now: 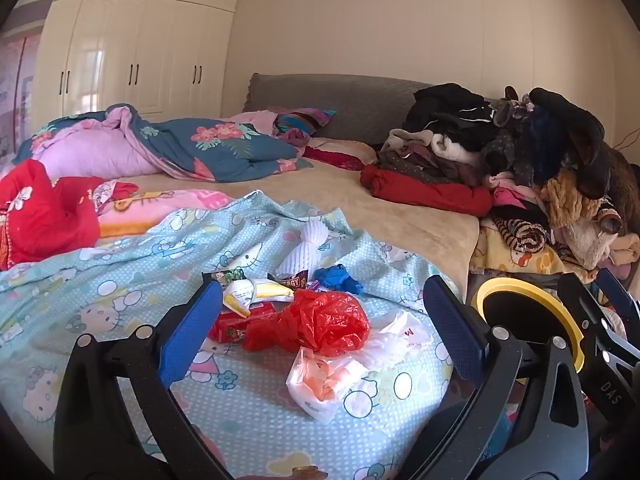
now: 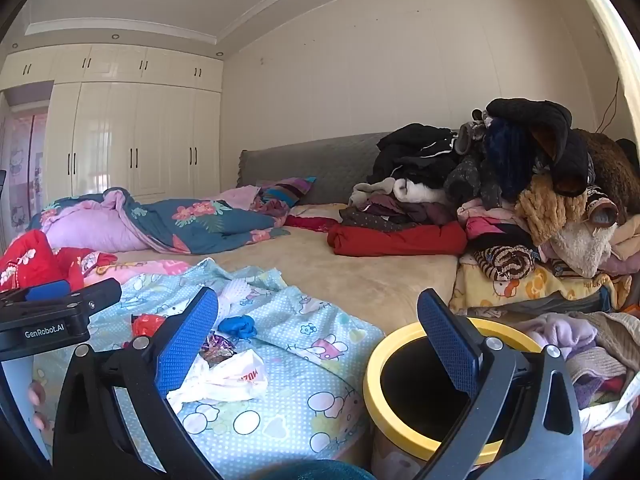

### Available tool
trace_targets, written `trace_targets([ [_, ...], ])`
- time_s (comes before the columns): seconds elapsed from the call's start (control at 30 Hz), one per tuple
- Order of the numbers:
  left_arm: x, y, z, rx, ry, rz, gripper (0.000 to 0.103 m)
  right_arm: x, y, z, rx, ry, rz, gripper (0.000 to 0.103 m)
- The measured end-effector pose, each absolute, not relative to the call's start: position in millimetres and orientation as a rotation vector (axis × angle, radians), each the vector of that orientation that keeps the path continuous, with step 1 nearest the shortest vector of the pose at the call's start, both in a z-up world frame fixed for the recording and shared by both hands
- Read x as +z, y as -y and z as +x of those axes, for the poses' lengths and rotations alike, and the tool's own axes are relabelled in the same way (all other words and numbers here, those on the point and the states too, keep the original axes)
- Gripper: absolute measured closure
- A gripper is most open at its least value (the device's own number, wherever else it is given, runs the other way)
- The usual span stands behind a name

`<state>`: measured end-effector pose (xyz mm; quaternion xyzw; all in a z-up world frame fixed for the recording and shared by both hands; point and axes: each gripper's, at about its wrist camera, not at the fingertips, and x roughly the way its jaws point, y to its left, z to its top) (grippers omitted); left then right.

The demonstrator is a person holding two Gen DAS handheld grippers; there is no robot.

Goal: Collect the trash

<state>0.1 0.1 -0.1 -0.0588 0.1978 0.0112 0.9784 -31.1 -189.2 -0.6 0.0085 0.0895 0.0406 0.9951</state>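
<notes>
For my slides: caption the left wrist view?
Open left gripper facing red plastic bag and wrappers on the bedsheet, yellow-rimmed bin alongside.

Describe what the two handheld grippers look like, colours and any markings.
Both the left gripper and right gripper have curved black arms with silver rivets, ending in flat blue waffle-textured pads. White lettering reads GenRobot.AI on the left gripper's black body and DAS on the right one's.

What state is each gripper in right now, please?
Left gripper: open, holding nothing.
Right gripper: open, holding nothing.
</notes>
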Motion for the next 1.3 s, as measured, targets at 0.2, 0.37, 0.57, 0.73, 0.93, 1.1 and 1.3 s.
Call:
trace_targets([
  [0.2, 0.9, 0.0, -0.8, 0.023, -0.397, -0.117, 0.011, -0.5, 188.3, -31.6, 0.085, -0.178, 0.015, 0.006],
  [0.37, -0.1, -0.2, 0.2, 0.023, -0.397, -0.121, 0.011, -0.8, 190.1, -31.2, 0.083, -0.179, 0.022, 0.006],
  [0.57, -0.1, -0.1, 0.4, 0.020, -0.399, -0.121, 0.011, -0.7, 190.3, -31.4, 0.083, -0.177, 0.024, 0.006],
  [0.73, 0.0, -0.3, 0.2, 0.022, -0.397, -0.123, 0.011, -0.7, 190.3, -31.5, 0.082, -0.177, 0.024, 0.006],
  [0.93, -0.1, -0.4, 0.2, 0.022, -0.398, -0.123, 0.011, -0.6, 190.5, -31.8, 0.082, -0.178, 0.024, 0.006],
  [1.1, 0.0, -0.3, 0.2, 0.022, -0.398, -0.123, 0.011, -0.9, 189.9, -31.8, 0.084, -0.178, 0.025, 0.006],
  [1.3, 0.0, -0.3, 0.2, 0.022, -0.398, -0.123, 0.011, -1.6, 188.6, -32.0, 0.083, -0.177, 0.025, 0.006],
])
